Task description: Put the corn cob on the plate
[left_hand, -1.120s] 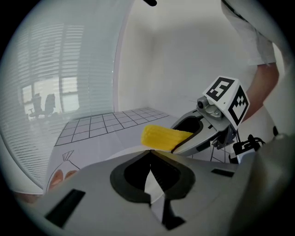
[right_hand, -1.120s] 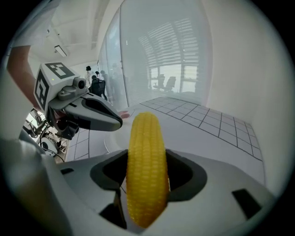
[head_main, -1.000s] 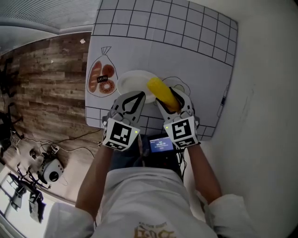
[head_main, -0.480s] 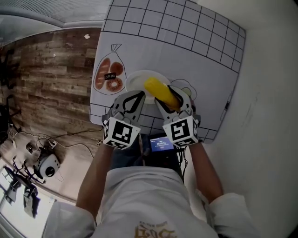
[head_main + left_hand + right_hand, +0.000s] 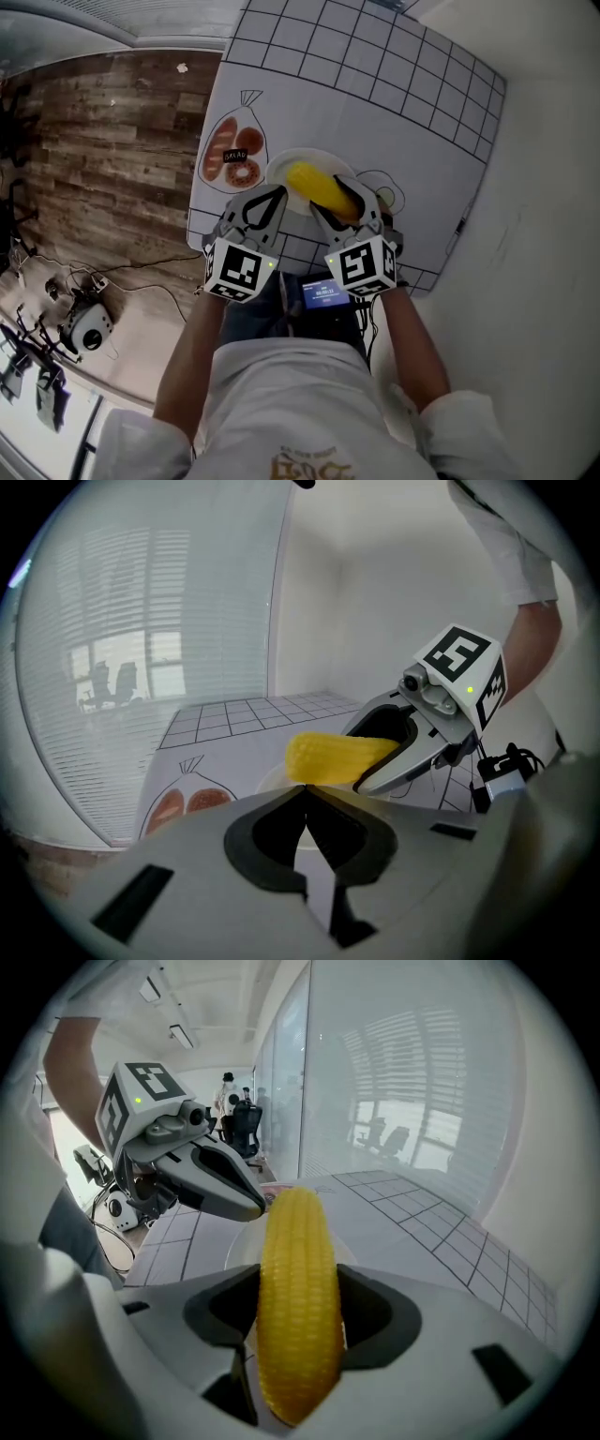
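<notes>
A yellow corn cob (image 5: 317,186) sticks out forward from my right gripper (image 5: 343,208), which is shut on its near end. The cob's far end hangs over the white plate (image 5: 281,171) on the printed mat. In the right gripper view the cob (image 5: 298,1307) stands between the jaws, and the plate (image 5: 240,1241) lies beyond it. My left gripper (image 5: 266,204) is shut with nothing in it, at the plate's near left edge. In the left gripper view its tips (image 5: 305,787) meet just below the cob (image 5: 333,757).
The white mat (image 5: 375,103) has a black grid and a drawing of a bag of bread (image 5: 234,155) left of the plate. Wooden floor (image 5: 103,141) with cables lies to the left, a white wall to the right. A small screen (image 5: 323,291) sits at the person's waist.
The right gripper has carried the cob a little to the left, from the plate's right edge to over the plate. The left gripper stays shut beside it.
</notes>
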A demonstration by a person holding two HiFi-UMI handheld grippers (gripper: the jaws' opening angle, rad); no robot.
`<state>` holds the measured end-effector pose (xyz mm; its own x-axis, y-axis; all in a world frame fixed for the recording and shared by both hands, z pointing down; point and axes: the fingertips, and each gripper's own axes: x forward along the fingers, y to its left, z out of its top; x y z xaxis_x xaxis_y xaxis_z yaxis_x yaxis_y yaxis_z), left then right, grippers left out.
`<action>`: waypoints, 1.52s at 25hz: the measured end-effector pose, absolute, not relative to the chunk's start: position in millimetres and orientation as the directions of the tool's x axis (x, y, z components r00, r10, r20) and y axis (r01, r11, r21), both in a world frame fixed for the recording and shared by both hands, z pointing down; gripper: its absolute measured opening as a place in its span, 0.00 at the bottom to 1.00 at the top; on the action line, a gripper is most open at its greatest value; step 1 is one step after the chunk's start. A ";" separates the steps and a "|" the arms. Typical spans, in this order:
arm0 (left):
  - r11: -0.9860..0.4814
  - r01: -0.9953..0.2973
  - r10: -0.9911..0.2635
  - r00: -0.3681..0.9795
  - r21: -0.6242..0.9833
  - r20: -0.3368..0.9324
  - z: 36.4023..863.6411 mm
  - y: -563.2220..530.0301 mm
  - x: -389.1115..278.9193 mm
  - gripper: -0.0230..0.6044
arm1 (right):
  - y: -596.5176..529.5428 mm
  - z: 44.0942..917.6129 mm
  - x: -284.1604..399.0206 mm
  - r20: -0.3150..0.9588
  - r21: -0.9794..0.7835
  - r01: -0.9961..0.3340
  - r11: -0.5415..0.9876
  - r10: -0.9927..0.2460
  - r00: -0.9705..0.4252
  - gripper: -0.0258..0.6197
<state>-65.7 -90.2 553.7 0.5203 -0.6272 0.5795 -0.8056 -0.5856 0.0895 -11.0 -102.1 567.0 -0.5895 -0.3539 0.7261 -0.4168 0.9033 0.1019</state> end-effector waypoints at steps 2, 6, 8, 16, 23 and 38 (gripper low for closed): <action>-0.575 -0.812 -0.629 0.516 0.098 0.582 557.1 -91.0 -70.4 0.05 | -105.2 570.0 -15.5 0.732 0.116 -0.394 0.912 -0.346 -0.587 0.43; -0.561 -0.821 -0.627 0.506 0.107 0.592 564.4 -89.9 -77.0 0.05 | -106.7 571.7 -25.0 0.729 0.113 -0.347 0.931 -0.315 -0.608 0.43; -0.559 -0.822 -0.627 0.508 0.113 0.591 565.8 -90.3 -78.7 0.05 | -106.6 572.7 -28.5 0.732 0.119 -0.321 0.940 -0.301 -0.612 0.43; -0.504 -0.853 -0.671 0.487 0.138 0.559 554.7 -103.9 -92.0 0.05 | -101.6 581.4 -30.3 0.759 0.123 -0.278 0.953 -0.271 -0.592 0.43; -0.494 -0.857 -0.671 0.485 0.149 0.562 557.9 -101.4 -97.0 0.05 | -103.9 584.5 -37.6 0.773 0.146 -0.190 0.971 -0.232 -0.591 0.43; -0.485 -0.858 -0.665 0.487 0.168 0.567 561.9 -91.4 -101.0 0.05 | -107.0 582.4 -42.8 0.810 0.138 -0.180 0.974 -0.216 -0.546 0.44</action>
<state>-101.0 -91.4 561.9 0.4867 -0.6649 0.5666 -0.8583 -0.4848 0.1684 -42.8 -107.0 582.4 -0.5460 -0.2156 0.8096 -0.1802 0.9739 0.1378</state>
